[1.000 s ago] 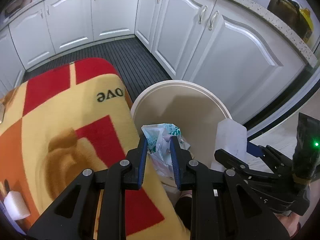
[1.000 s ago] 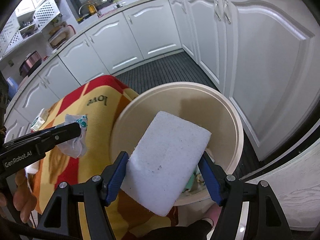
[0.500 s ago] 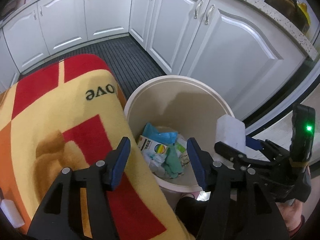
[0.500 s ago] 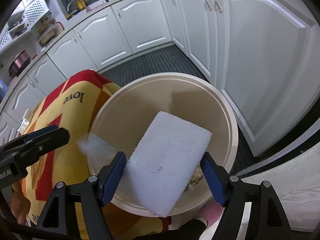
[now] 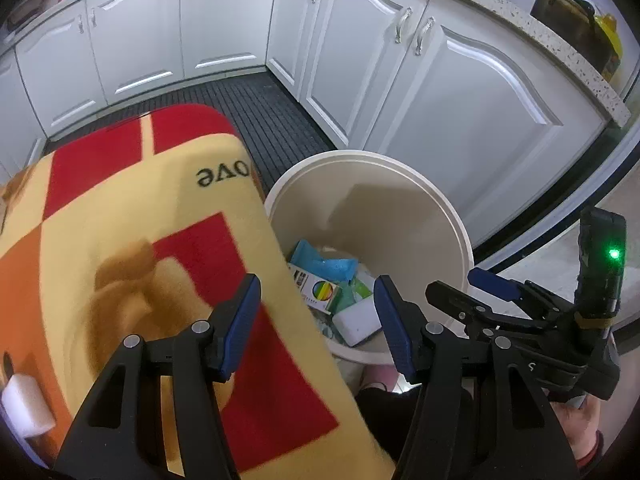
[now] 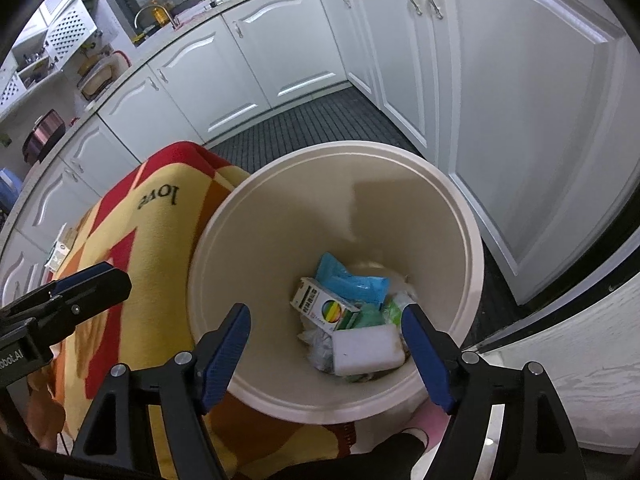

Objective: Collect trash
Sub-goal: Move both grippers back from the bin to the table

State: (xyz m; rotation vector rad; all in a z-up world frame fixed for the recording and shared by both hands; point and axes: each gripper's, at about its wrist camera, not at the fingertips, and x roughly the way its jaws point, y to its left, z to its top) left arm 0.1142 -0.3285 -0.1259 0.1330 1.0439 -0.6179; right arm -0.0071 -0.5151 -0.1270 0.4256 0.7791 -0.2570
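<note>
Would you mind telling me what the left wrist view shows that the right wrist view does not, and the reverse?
Left wrist only: a white roll on the blanket's near left edge, and a dark pot on the counter.
Right wrist only: a sink tap below a window, and a small box on the blanket's far edge.
Both: the bin, the white sponge lying in it, the blanket, and both grippers, open and empty.

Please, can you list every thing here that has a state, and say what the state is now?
Left gripper: open, holding nothing.
Right gripper: open, holding nothing.
Trash bin: no lid on it, partly filled.
White sponge: lying in the bin on the other trash.
Small printed box: lying in the bin.
Cabinet doors: closed.
Blanket: spread beside the bin.
</note>
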